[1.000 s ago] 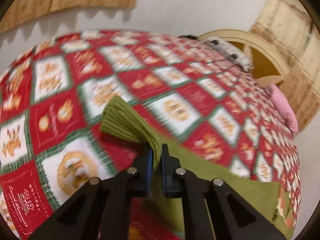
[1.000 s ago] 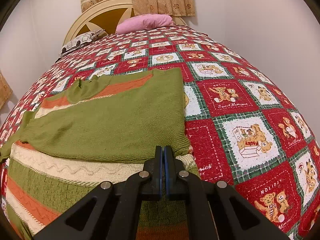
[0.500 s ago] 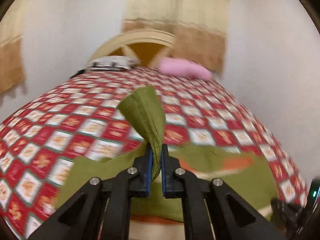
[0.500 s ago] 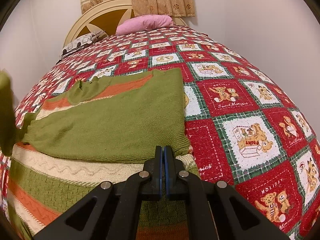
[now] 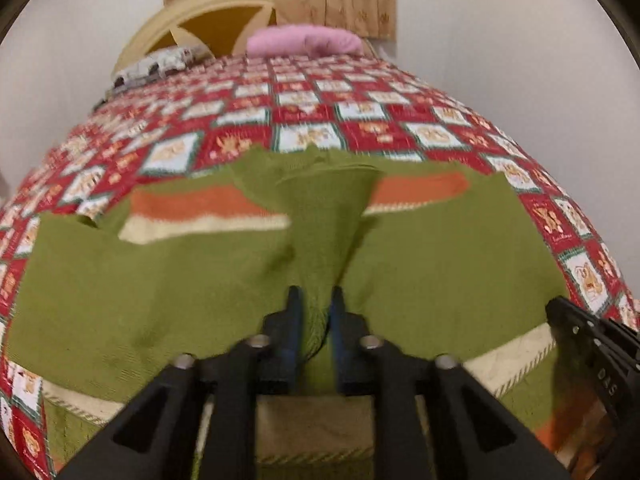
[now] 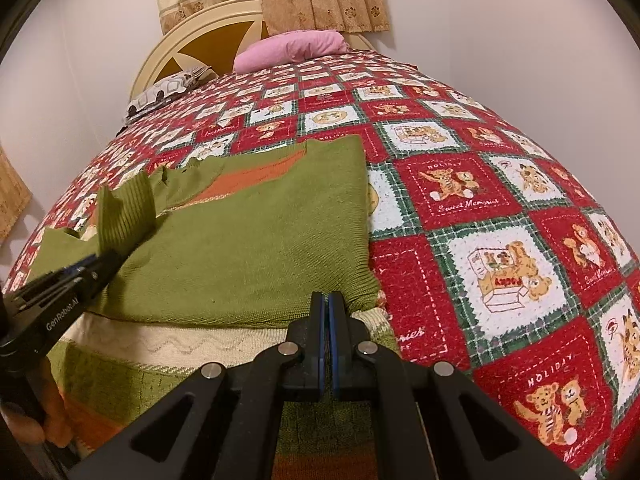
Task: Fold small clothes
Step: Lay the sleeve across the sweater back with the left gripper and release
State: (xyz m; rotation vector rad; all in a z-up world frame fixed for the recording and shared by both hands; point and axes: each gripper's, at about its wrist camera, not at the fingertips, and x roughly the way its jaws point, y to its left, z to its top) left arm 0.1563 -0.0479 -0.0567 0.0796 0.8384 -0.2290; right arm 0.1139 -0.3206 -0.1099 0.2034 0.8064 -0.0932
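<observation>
Sleeve carried in over the sweater's middle

Your left gripper pinches the ribbed green sleeve cuff above the green, orange and cream striped knit sweater on the red teddy-bear quilt; a second ago it was out over bare quilt. Your right gripper stays put, jaws closed at the sweater's folded edge

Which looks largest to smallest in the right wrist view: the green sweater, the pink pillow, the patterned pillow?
1. green sweater, by far the largest.
2. pink pillow.
3. patterned pillow.
Both pillows lie far from the camera, so they look smaller than they are; their order is unsure.
</observation>
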